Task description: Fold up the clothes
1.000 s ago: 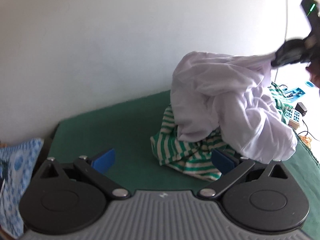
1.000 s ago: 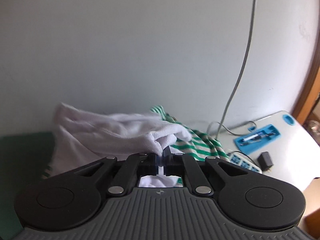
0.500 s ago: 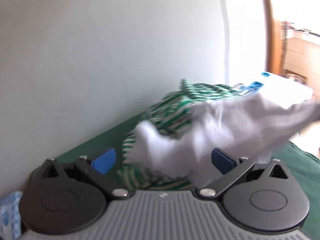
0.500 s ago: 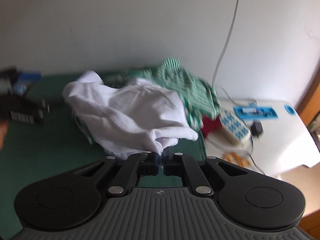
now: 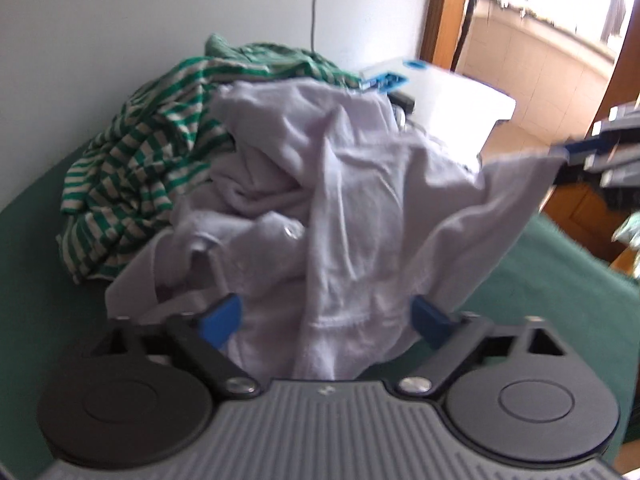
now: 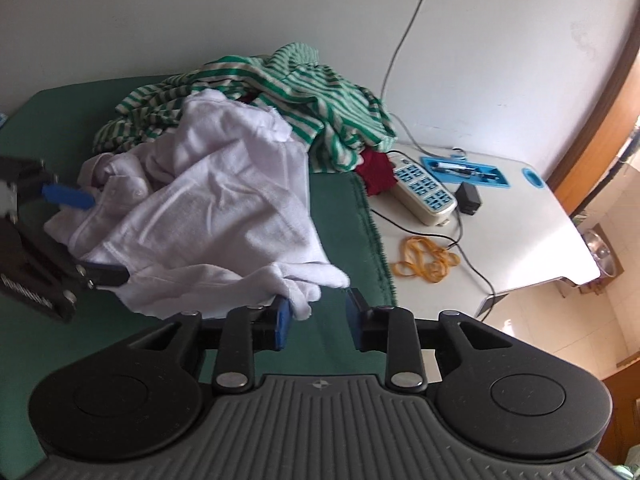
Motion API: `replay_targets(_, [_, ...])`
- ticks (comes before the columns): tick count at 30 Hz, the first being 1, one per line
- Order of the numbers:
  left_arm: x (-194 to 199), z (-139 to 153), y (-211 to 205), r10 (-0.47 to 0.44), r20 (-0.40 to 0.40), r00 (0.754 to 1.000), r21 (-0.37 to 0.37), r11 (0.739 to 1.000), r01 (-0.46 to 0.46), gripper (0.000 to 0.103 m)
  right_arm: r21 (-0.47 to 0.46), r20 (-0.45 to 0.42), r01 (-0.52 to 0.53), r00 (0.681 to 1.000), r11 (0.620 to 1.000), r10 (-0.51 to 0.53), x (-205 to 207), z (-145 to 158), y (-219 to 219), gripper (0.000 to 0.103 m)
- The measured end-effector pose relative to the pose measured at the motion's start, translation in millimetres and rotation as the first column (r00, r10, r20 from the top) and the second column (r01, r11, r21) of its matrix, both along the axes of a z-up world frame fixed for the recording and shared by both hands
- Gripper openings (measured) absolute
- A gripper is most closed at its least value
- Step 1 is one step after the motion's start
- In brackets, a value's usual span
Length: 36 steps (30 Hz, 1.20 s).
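Now both tools gape, the left tool [image 5: 326, 318] and right tool [image 6: 318, 318] flanking the white shirt's [image 6: 224, 208] edges.

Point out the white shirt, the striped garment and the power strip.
white shirt [image 6: 224, 204], right wrist view, on its broad middle panel.
striped garment [image 6: 316, 92], right wrist view, on the bunched top folds.
power strip [image 6: 424, 192], right wrist view, on its socket face.
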<state>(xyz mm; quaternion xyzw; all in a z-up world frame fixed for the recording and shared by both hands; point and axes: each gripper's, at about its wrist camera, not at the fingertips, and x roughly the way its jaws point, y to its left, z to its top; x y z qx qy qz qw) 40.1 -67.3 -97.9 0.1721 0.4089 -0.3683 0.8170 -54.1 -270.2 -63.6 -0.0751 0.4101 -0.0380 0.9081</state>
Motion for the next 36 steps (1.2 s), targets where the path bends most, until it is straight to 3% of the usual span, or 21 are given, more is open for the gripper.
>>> replay_targets(2, [-3, -12, -7, 0.013, -0.006, 1.0, 0.044, 0.999, -0.013, 0.006, 0.017, 0.009, 0.018, 1.0, 1.0, -0.018, 0, 3, -4, 0.03])
replay_targets(5, [-2, -7, 4, 0.075, 0.003, 0.997, -0.003, 0.997, -0.075, 0.005, 0.024, 0.034, 0.017, 0.999, 1.0, -0.017, -3, 8, -4, 0.03])
replay_targets(11, [-44, 49, 42, 0.128, 0.067, 0.989, -0.093, 0.988, -0.122, 0.005, 0.048, 0.097, -0.003, 0.995, 0.999, -0.002, -7, 25, -13, 0.034])
replay_targets(15, [-78, 85, 68, 0.152, 0.109, 0.982, -0.139, 0.981, -0.136, 0.005, 0.123, 0.095, -0.049, 0.995, 0.991, 0.038, -8, 31, -21, 0.044])
replay_targets(18, [-104, 112, 87, 0.171, 0.139, 0.976, -0.175, 0.974, -0.146, 0.004, 0.133, 0.066, -0.104, 0.993, 0.986, 0.096, -8, 19, -12, 0.045])
replay_targets(22, [-126, 71, 86, 0.184, 0.057, 0.981, -0.106, 0.978, -0.177, 0.004, 0.154, 0.006, -0.208, 0.978, 0.966, 0.209, -5, -4, 14, 0.045])
replay_targets(25, [-134, 49, 83, 0.215, 0.027, 0.976, -0.067, 0.975, -0.213, 0.004, 0.153, -0.035, -0.305, 0.949, 0.94, 0.314, -4, -24, 39, 0.047])
replay_targets(27, [-135, 42, 81, 0.229, 0.014, 0.973, -0.054, 0.972, -0.228, 0.004, 0.113, -0.052, -0.362, 0.928, 0.925, 0.369, -3, -39, 58, 0.057])
replay_targets(31, [-142, 35, 73, 0.22, -0.029, 0.975, -0.058, 0.974, -0.221, 0.004, 0.024, -0.066, -0.391, 0.918, 0.92, 0.392, 5, -67, 86, 0.058])
replay_targets(32, [-145, 34, 69, 0.21, -0.029, 0.977, -0.054, 0.976, -0.211, 0.004, 0.018, -0.081, -0.388, 0.918, 0.922, 0.388, 10, -73, 89, 0.054])
replay_targets(33, [-149, 34, 65, 0.2, -0.029, 0.979, -0.05, 0.978, -0.201, 0.004, 0.018, -0.105, -0.381, 0.919, 0.924, 0.381, 14, -78, 91, 0.029])
replay_targets(34, [-151, 34, 64, 0.195, -0.024, 0.98, -0.048, 0.979, -0.196, 0.004, 0.026, -0.117, -0.376, 0.919, 0.926, 0.377, 16, -80, 90, 0.012])
replay_targets(36, [-154, 36, 64, 0.189, -0.01, 0.982, -0.045, 0.981, -0.19, 0.005, 0.055, -0.111, -0.368, 0.922, 0.928, 0.372, 15, -73, 83, 0.006])
